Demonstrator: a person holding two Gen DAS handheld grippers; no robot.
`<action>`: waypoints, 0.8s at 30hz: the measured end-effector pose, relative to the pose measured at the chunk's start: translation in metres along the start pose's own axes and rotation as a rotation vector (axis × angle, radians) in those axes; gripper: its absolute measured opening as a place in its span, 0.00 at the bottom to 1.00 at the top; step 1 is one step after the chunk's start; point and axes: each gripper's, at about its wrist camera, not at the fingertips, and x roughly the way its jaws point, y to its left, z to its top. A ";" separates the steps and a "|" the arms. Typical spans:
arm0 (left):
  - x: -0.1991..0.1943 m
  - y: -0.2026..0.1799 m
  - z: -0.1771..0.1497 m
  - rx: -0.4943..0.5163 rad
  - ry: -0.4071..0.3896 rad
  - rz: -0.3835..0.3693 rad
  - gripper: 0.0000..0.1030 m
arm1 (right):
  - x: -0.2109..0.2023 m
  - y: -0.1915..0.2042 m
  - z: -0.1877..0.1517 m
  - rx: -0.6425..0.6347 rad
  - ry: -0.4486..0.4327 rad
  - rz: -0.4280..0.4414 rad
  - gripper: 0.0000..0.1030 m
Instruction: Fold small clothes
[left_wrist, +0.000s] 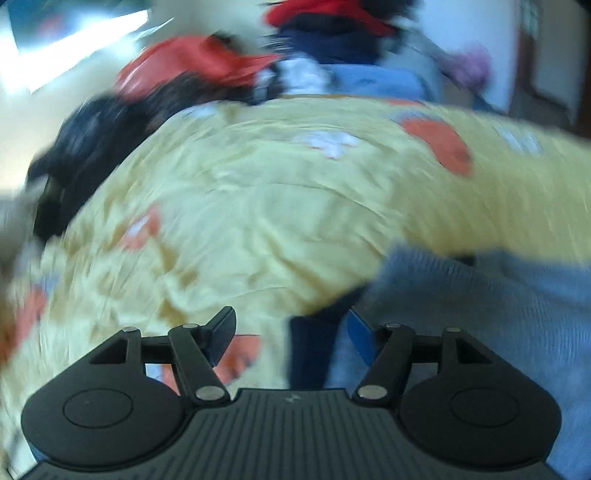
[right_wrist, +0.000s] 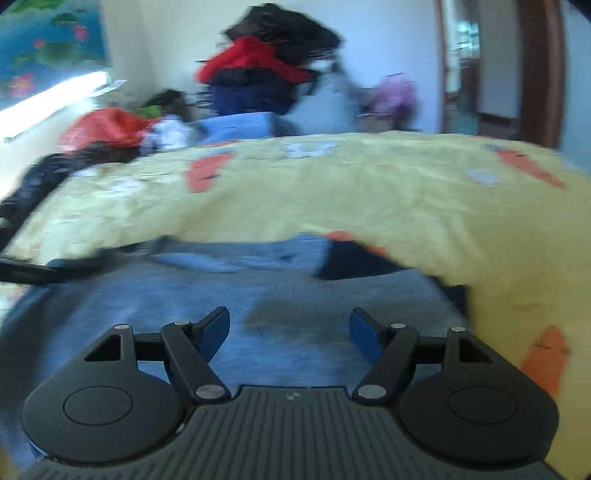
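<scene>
Left gripper (left_wrist: 291, 338): jaws wide apart, nothing between the pads; hangs over the near left edge of the garment.
Blue-grey garment (right_wrist: 295, 295): lies flat on the yellow bedspread (left_wrist: 277, 206), near edge of the bed; a dark navy part shows at its far right.
Right gripper (right_wrist: 290, 334): jaws wide, empty, above the middle of the garment.
Far side: heap of clothes (right_wrist: 258, 74), red, black and navy; blurred.

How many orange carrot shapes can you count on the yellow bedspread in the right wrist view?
3: one carrot at the far left, one carrot at the far right, one carrot at the near right, all on the yellow bedspread. The blue garment may hide more.
</scene>
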 end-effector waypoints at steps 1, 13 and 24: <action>-0.002 0.006 0.000 -0.013 -0.003 -0.013 0.64 | -0.003 -0.005 0.000 0.020 -0.004 -0.001 0.72; -0.028 -0.012 -0.033 0.147 -0.016 -0.039 0.65 | -0.017 0.019 -0.017 -0.049 0.030 -0.013 0.84; -0.044 0.001 -0.074 0.169 -0.023 -0.064 0.74 | -0.038 0.036 -0.045 -0.179 0.102 -0.032 0.88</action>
